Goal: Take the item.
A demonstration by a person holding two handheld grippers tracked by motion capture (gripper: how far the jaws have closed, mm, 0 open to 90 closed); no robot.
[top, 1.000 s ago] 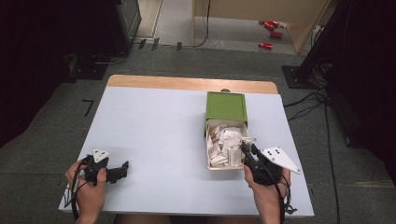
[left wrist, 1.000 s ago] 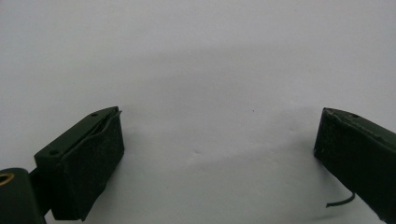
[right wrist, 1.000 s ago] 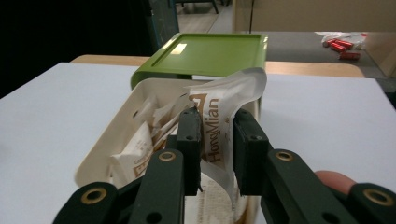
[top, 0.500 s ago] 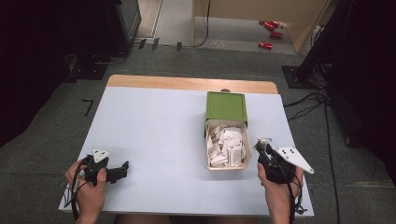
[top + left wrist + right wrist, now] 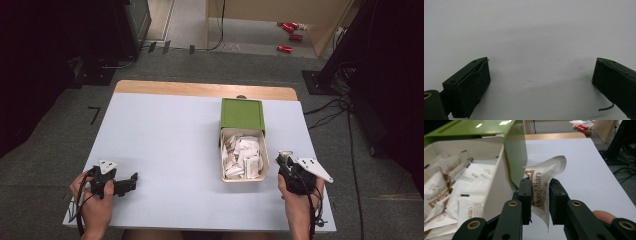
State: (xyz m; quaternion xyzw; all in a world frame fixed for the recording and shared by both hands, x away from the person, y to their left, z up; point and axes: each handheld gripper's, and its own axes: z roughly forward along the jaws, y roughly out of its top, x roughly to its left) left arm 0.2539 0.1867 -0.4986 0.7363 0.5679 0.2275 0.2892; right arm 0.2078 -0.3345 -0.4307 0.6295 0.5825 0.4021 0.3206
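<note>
Just right of the open box's rim, the right gripper pinches a white sachet upright above bare table, while the left gripper, jaws spread wide, rests near the table's front-left edge.

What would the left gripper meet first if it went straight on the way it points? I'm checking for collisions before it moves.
Probably nothing soon: the left gripper has open jaws aimed rightward across the bare white table. Farther along that line sits the sachet box, though depth is unclear.
</note>
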